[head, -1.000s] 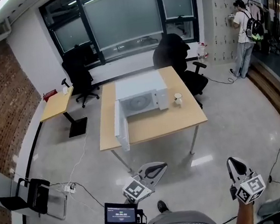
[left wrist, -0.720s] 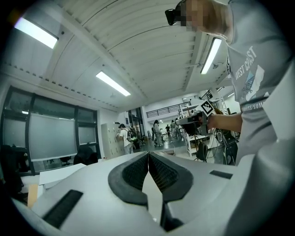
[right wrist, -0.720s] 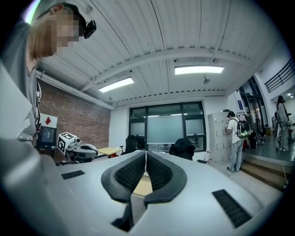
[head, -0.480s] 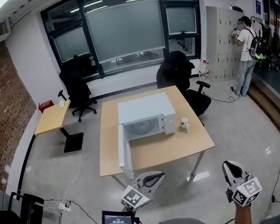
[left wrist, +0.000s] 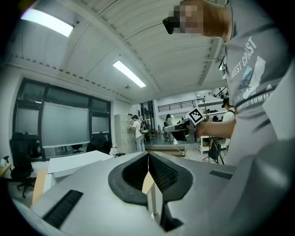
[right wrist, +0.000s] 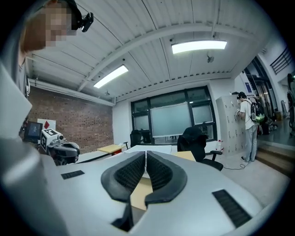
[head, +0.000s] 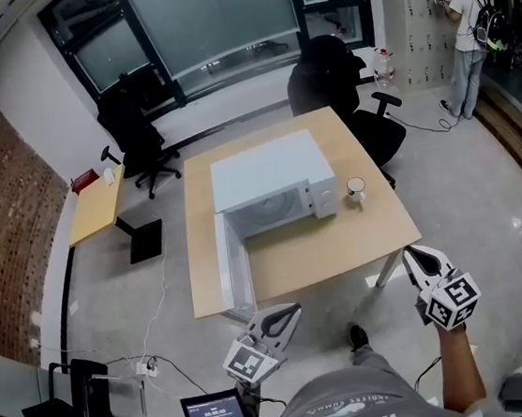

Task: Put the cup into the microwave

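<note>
Head view: the cup point(head: 356, 189) stands on the table point(head: 342, 249) just beside the microwave point(head: 270, 169), whose door point(head: 234, 270) hangs open. Left gripper view: the left gripper point(left wrist: 148, 156) is clenched on nothing. Right gripper view: the right gripper point(right wrist: 145, 156) is clenched empty too, and should spread its jaws before closing in on the cup

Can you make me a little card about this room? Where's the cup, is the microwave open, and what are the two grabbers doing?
cup: white, standing on the table, just right of the microwave, outside it
microwave: white, on the table, door swung wide open
left gripper: fingers together, holding nothing, over the floor short of the table
right gripper: fingers together, holding nothing, near the table's right corner
job so far: cup not yet picked up
someone else: a person stands by the lockers, far right
</note>
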{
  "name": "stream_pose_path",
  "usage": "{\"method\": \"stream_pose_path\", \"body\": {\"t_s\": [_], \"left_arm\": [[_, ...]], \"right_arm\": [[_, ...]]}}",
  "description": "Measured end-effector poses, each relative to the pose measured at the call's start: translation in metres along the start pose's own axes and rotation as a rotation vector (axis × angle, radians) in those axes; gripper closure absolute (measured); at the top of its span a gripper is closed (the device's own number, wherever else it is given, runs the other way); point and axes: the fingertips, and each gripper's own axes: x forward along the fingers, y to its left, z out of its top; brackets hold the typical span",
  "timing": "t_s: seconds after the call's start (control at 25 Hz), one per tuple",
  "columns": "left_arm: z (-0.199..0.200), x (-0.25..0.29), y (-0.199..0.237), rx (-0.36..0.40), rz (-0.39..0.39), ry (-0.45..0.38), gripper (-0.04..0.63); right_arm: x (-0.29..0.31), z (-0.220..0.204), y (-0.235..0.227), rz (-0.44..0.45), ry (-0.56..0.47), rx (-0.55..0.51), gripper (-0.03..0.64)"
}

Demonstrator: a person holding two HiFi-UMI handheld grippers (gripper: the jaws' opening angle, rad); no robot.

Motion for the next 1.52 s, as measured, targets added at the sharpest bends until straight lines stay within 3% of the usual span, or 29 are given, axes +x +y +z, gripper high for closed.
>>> {"method": "stream_pose_path", "body": {"t_s": [0.48,1.12,1.2,1.28,1.52], "left_arm": [[-0.009,0.104,0.091,-0.093,0.189,0.054,0.574],[-0.065,0.168,0.143,-0.207,0.304,0.164,0.574],[-0.071,0.169,0.145,-0.224,0.310,0.183,0.574],[-0.076,0.168,0.149,-0.235,0.316,0.204,0.574],[-0.085,0.171,0.155,-0.256,0.350,0.230,0.574]], "right_arm": [[0.195,-0.044,-0.142,0.079,0.104,0.000,0.597],[0.329,-0.218,-0.260,0.068,0.429,0.039,0.593],[0.339,-0.242,-0.267,0.069,0.469,0.064,0.568],[0.349,-0.265,-0.271,0.068,0.509,0.094,0.492],[0.378,-0.329,-0.284,0.059,0.635,0.081,0.474]]}}
